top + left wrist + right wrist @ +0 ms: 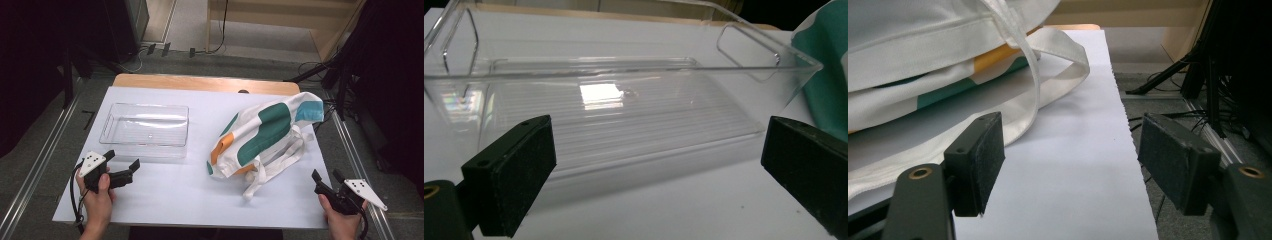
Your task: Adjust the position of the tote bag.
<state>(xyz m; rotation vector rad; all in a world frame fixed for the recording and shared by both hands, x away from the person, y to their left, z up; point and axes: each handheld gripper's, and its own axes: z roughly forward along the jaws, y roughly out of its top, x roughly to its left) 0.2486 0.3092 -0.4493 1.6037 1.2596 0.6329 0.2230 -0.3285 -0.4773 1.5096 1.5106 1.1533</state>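
A clear plastic bin rests on the left half of the white table sheet; it looks empty. A cloth tote bag, white with teal and orange patches, lies crumpled on the right half, its straps trailing toward the near edge. My left gripper is open just in front of the bin, with nothing between its jaws; in the left gripper view the bin is close ahead. My right gripper is open at the near right corner, beside the bag's straps and apart from them.
The wooden table edge runs along the far side. Metal rails flank the table, with cables and dark stands on the floor to the right. The sheet's right edge lies between my right gripper's jaws.
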